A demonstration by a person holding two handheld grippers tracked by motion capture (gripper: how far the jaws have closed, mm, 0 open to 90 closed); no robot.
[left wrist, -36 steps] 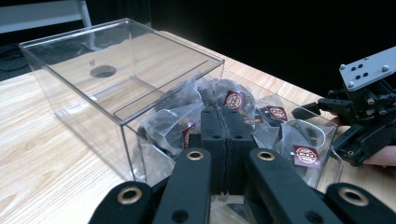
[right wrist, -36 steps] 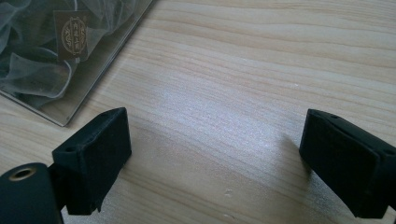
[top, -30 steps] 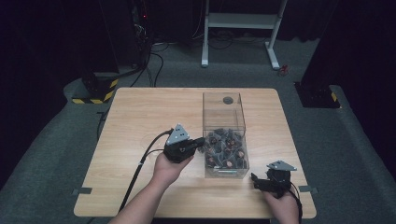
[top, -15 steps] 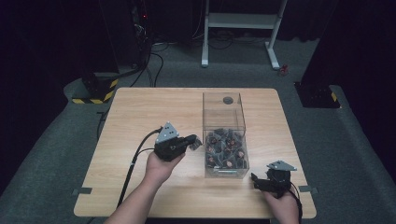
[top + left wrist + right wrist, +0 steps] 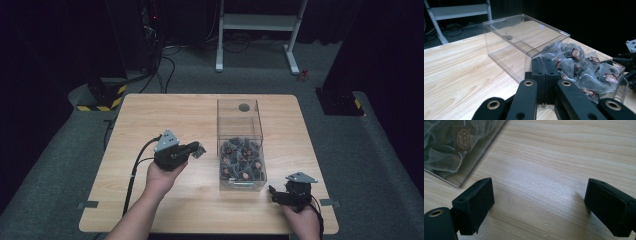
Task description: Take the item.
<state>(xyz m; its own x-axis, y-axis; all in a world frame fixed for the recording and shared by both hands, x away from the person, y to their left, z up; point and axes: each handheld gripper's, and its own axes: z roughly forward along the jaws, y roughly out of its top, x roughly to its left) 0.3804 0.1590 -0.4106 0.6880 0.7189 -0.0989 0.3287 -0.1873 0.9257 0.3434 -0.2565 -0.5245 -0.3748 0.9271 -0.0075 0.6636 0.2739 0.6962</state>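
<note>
Three cameras: one fixed above, one riding each gripper.
The high view looks forward and down on the whole table (image 5: 150, 115). The left gripper view sits low and close, facing the clear box (image 5: 524, 42). The right gripper view looks down, very near the tabletop, sharing the box's near corner (image 5: 461, 170).

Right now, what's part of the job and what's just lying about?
In play:
- clear box, on the table
- tea bags inside it
- left hand-held gripper, shut, beside the box
- right hand-held gripper, open, near the box corner

Lying about:
- white metal stand
- floor cables
</note>
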